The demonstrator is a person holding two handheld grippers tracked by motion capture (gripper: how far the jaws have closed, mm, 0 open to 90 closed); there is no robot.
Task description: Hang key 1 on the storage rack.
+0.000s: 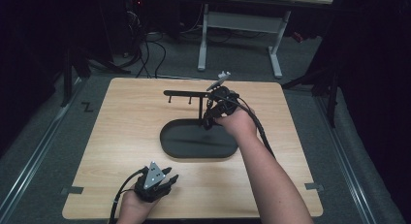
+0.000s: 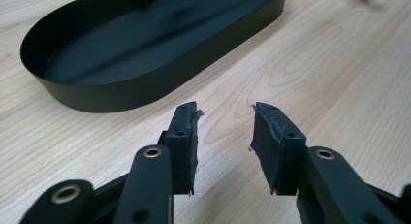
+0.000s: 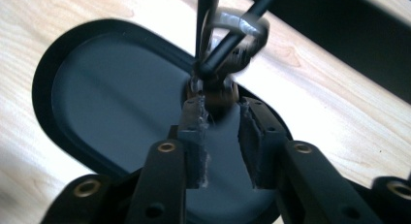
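Observation:
A black oval tray [image 1: 167, 146] lies in the middle of the wooden table [image 1: 126, 117]. A thin black stand rises from its far edge, with a post [image 1: 202, 110] and a crossbar [image 1: 186, 93] carrying small hooks. My right gripper [image 1: 209, 122] points down at the foot of the post. In the right gripper view its jaws [image 3: 220, 105] stand slightly apart, with a small brownish piece [image 3: 213, 90] blurred at their tips. A silvery ring [image 3: 237, 23] hangs on a black rod above. My left gripper [image 1: 169, 174] rests near the front edge, open [image 2: 225, 112] and holding nothing, facing the tray [image 2: 121, 95].
Bare wood lies to the left, right and front of the tray. Behind the table stand a desk with white legs [image 1: 276, 44] and cables on the floor [image 1: 145, 54]. The person's right forearm [image 1: 271, 175] crosses the table's right half.

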